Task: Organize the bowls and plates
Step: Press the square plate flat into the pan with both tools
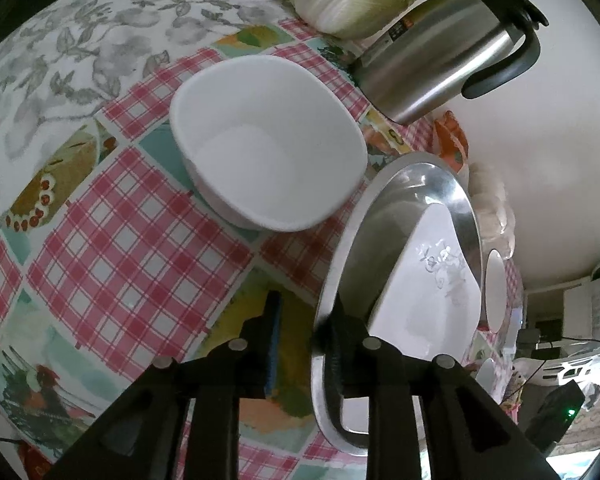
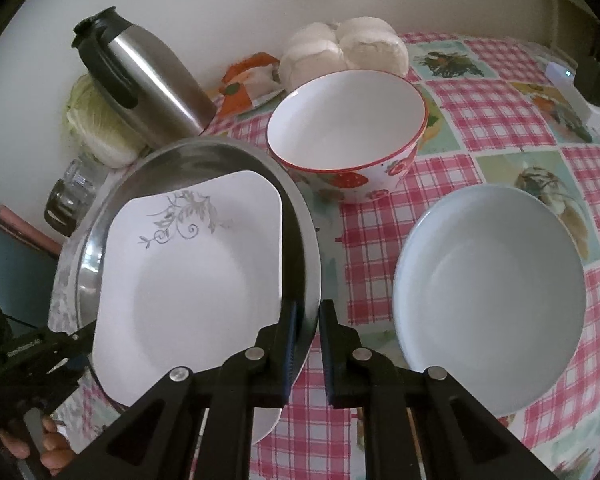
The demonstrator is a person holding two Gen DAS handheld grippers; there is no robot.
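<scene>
In the left wrist view, a white square bowl (image 1: 268, 148) sits at twelve o'clock from the left gripper (image 1: 304, 344). That gripper's jaws straddle the near rim of the metal tray (image 1: 452, 196) at one o'clock, slightly parted and not clearly pressing it. The square plate (image 2: 180, 280) with a grey vine lies in the tray. The right gripper (image 2: 308, 344) is clamped on the tray's right rim. A strawberry bowl (image 2: 348, 132) stands at twelve o'clock from it, and a pale blue plate (image 2: 488, 292) at two o'clock on the checked tablecloth (image 2: 500, 100).
</scene>
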